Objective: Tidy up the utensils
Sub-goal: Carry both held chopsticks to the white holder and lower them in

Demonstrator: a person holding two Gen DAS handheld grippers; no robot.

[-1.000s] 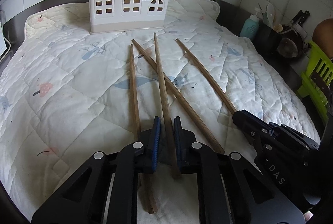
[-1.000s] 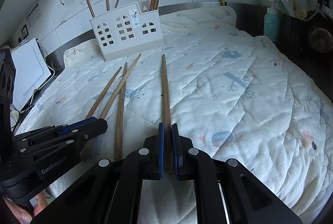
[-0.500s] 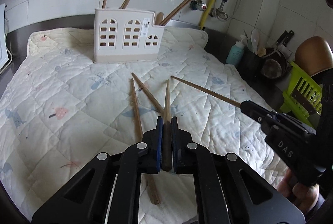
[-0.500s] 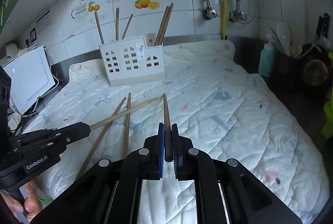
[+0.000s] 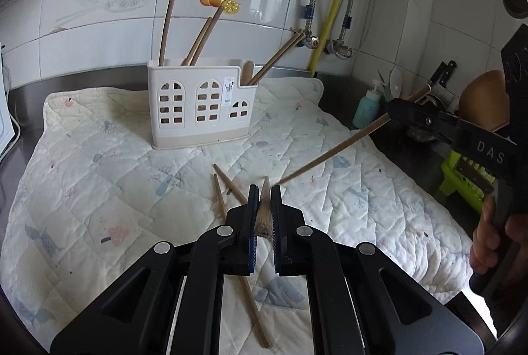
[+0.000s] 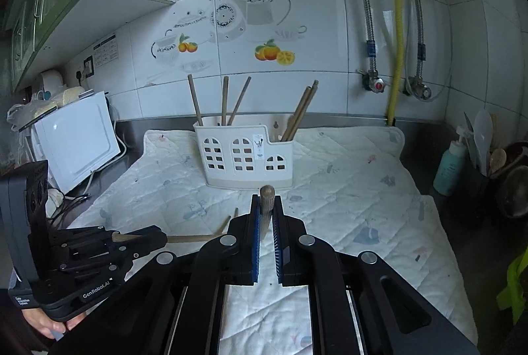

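Observation:
My left gripper is shut on a wooden chopstick that points forward, lifted above the quilted mat. My right gripper is shut on a second chopstick, also raised. From the left wrist view, the right gripper holds its chopstick slanting down to the left. In the right wrist view, the left gripper shows at lower left. Two more chopsticks lie crossed on the mat under my left gripper. The white slotted holder stands at the back with several chopsticks upright in it.
A blue-green soap bottle, a dark pot of utensils and a green basket crowd the right side. A white appliance stands left of the mat. Pipes and a yellow hose run down the tiled wall.
The left gripper closed on its chopstick. Both grippers then rose and tilted up, lifting their chopsticks off the mat; two chopsticks stay lying there.

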